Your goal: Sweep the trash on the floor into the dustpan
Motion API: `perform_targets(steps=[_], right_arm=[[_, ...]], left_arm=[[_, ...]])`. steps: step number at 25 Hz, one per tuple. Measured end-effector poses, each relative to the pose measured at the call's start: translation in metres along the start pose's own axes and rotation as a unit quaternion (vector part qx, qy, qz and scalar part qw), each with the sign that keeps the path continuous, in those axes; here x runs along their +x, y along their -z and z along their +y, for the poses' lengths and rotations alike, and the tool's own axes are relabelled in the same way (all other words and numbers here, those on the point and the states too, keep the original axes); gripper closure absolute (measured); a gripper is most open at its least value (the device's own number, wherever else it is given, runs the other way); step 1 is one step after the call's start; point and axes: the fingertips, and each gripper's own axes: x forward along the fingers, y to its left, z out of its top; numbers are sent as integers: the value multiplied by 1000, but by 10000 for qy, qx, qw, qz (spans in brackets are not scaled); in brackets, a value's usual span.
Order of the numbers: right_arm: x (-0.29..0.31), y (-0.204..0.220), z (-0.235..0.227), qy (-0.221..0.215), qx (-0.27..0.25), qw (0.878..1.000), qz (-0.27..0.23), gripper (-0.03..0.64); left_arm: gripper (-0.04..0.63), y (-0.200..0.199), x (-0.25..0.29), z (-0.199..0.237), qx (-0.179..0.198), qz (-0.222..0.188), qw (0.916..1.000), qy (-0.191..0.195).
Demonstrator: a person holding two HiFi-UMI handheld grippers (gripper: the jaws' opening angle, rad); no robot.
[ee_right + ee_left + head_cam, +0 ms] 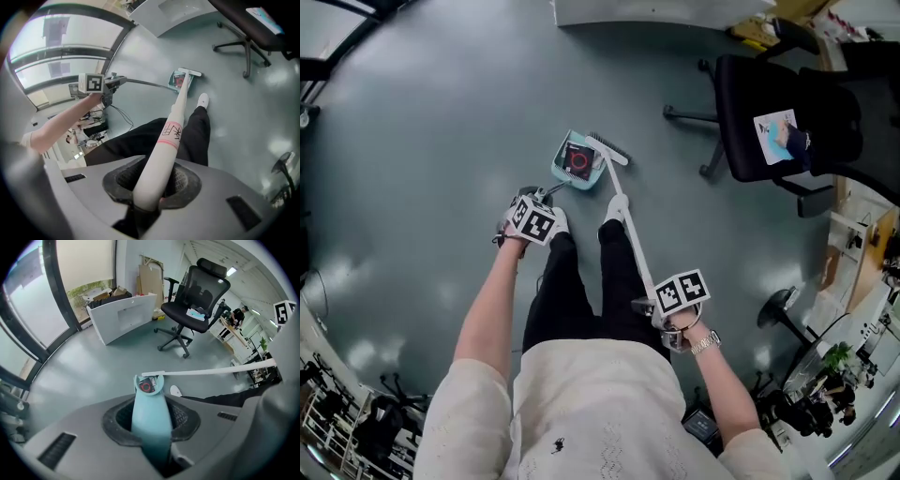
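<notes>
A light blue dustpan (576,163) rests on the grey floor, with red-and-black trash (577,160) lying inside it. My left gripper (532,221) is shut on the dustpan's blue handle (149,420), which runs down to the pan (149,385). A white broom (623,221) slants across the floor, and its head (607,150) sits at the pan's open edge. My right gripper (678,302) is shut on the broom's white shaft (162,154). From that gripper the broom head (189,72) shows beside the pan (178,80).
A black office chair (778,122) stands at the right, its wheeled base (705,131) toward the dustpan. A white curved desk (123,314) stands beyond. The person's legs and white shoes (617,209) are just behind the pan. Desks and cables line the room's edges.
</notes>
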Motion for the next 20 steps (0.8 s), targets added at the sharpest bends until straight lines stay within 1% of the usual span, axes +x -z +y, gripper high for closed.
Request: perform_targets(steps=[2, 3, 6, 9, 11, 15, 17, 18, 20], right_arm=[[14, 7, 17, -224, 161, 9996, 42, 538], [20, 9, 21, -250, 224, 9994, 62, 538], [31, 12, 28, -119, 238, 9996, 68, 538], [31, 13, 42, -72, 154, 9998, 65, 538], [26, 22, 50, -109, 152, 9998, 100, 538], [5, 46, 68, -164, 172, 9997, 90, 538], [-8, 53, 77, -276, 256, 9993, -52, 537], [-16, 54, 82, -399, 348, 9985, -153, 537], [-24, 53, 90, -723, 571, 9952, -332, 537]], left_arm=[[502, 4, -2, 5, 48, 2, 10000, 85], [502, 5, -3, 6, 67, -1, 9999, 124], [502, 7, -3, 4, 84, -46, 9996, 265], [502, 7, 0, 6, 114, -48, 9995, 285], [502, 7, 2, 7, 160, -33, 9995, 280], [502, 7, 0, 6, 317, 36, 9987, 395], [502, 6, -1, 7, 373, 63, 9984, 421], [502, 7, -1, 8, 352, 74, 9984, 431], [502, 8, -2, 10, 200, 67, 9988, 442]])
